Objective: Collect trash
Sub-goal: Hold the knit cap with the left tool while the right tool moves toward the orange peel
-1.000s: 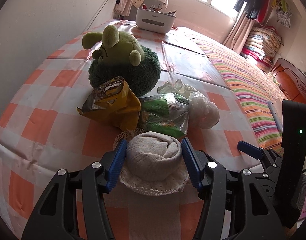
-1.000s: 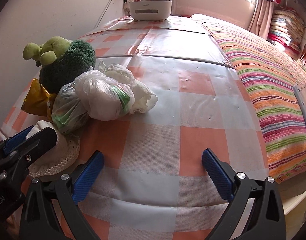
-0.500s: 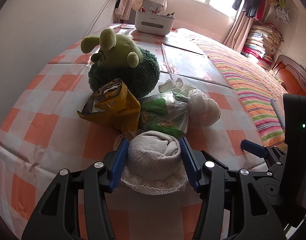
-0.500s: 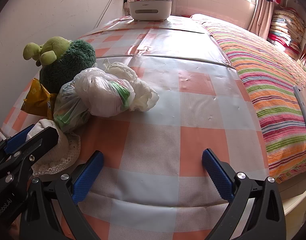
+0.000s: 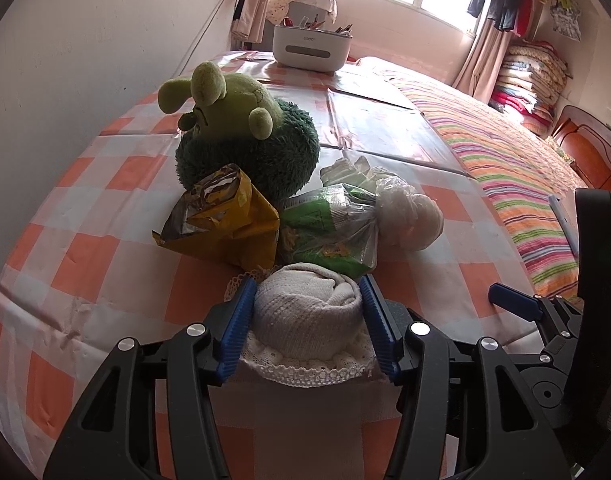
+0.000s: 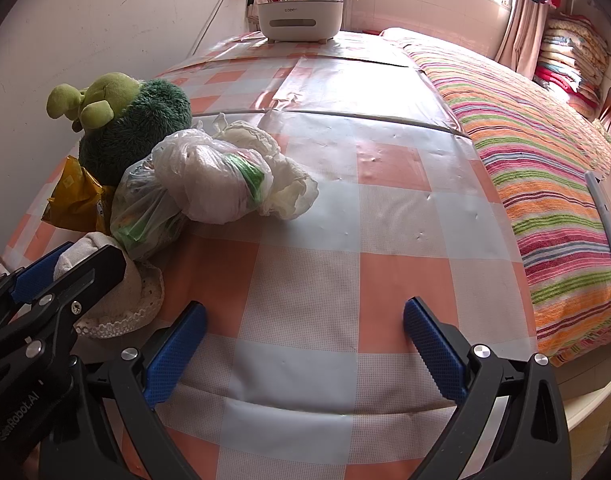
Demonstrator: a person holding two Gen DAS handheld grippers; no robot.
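A cream knitted hat (image 5: 301, 328) with a lace brim lies at the near edge of the checked tablecloth (image 5: 105, 248). My left gripper (image 5: 305, 284) is shut on its crown, both blue pads pressing its sides. Just behind the hat lie an open yellow snack bag (image 5: 221, 220), a green packet inside a clear plastic bag (image 5: 329, 228) and a knotted white plastic bag (image 5: 413, 216). In the right wrist view my right gripper (image 6: 305, 308) stands open over bare tablecloth, to the right of the hat (image 6: 133, 300) and the plastic bags (image 6: 217, 180).
A green plush toy (image 5: 245, 136) sits behind the trash, close to the wall on the left. A white storage box (image 5: 311, 46) stands at the far end. A striped blanket (image 6: 545, 184) covers the bed on the right.
The left gripper's pads have come in a little against the hat's crown. The right gripper and the objects on the cloth have stayed put.
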